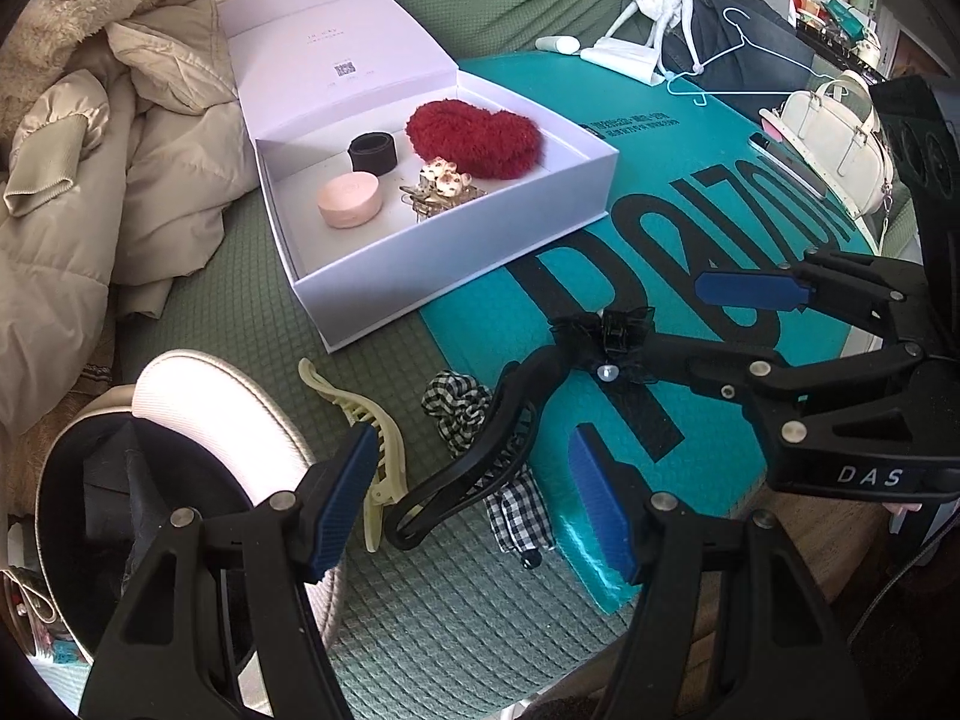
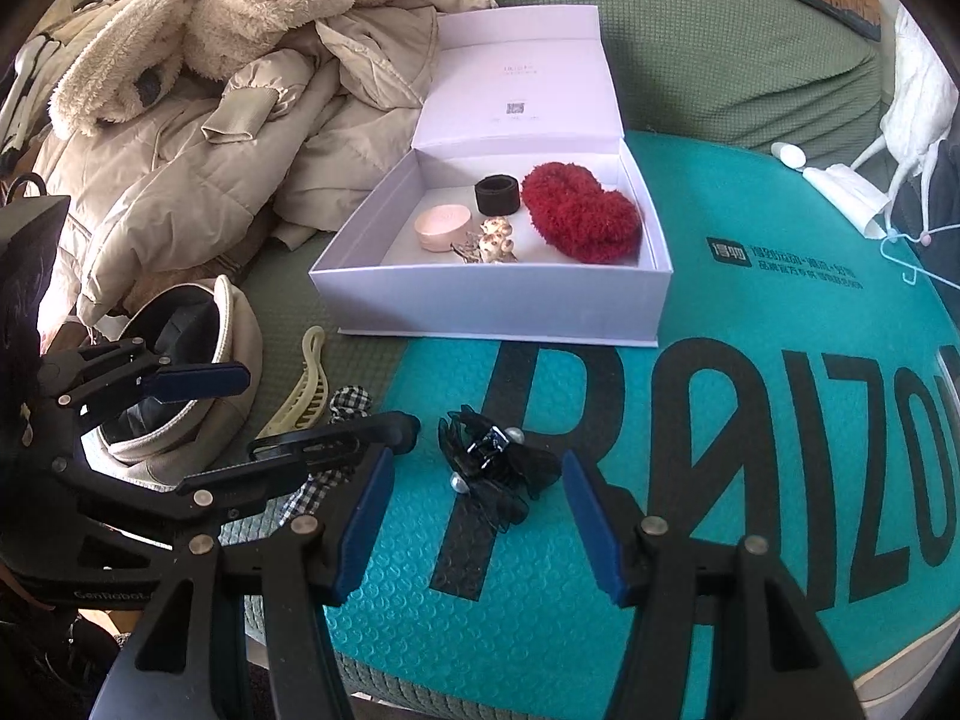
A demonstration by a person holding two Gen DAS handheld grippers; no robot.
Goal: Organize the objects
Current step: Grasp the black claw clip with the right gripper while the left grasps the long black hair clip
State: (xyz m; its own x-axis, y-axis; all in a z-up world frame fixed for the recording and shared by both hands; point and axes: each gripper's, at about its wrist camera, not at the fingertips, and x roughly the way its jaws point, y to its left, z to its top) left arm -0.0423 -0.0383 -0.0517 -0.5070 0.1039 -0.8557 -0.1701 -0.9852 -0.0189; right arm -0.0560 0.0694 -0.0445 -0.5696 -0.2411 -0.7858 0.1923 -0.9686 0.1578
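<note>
The white box (image 1: 456,228) sits open on a green quilted sofa, its lid (image 1: 336,42) standing up at the far side and its right corner resting on a teal padded mailer (image 1: 690,192) printed with big dark letters. Inside lie a red fuzzy heart-shaped scrunchie (image 1: 474,141), a black band (image 1: 373,153), a round pink case (image 1: 349,199) and a small beaded clip (image 1: 441,186), all gathered toward the far half of the box. Near the box, outside it, a cream claw clip (image 1: 366,438) lies on the sofa just left of a long black clip (image 1: 474,450), which lies across a black-and-white gingham scrunchie (image 1: 468,414). A black bow clip with pearls (image 2: 492,468) lies on the teal mailer, right of the long black clip. The left claw (image 1: 474,510) hangs with its blue pads apart above the long black clip and gingham scrunchie, holding nothing. The right claw (image 2: 477,534) hangs over the bow clip, jaws apart and empty, the bow lying ahead of and between its pads without contact. A beige puffer coat (image 1: 120,180) is heaped to the left of the box, and a cap (image 1: 198,420) lies upturned at the near left. Farther right, a white handbag (image 1: 840,138) and a pale blue hanger (image 1: 738,54) rest at the far edge of the mailer.
</note>
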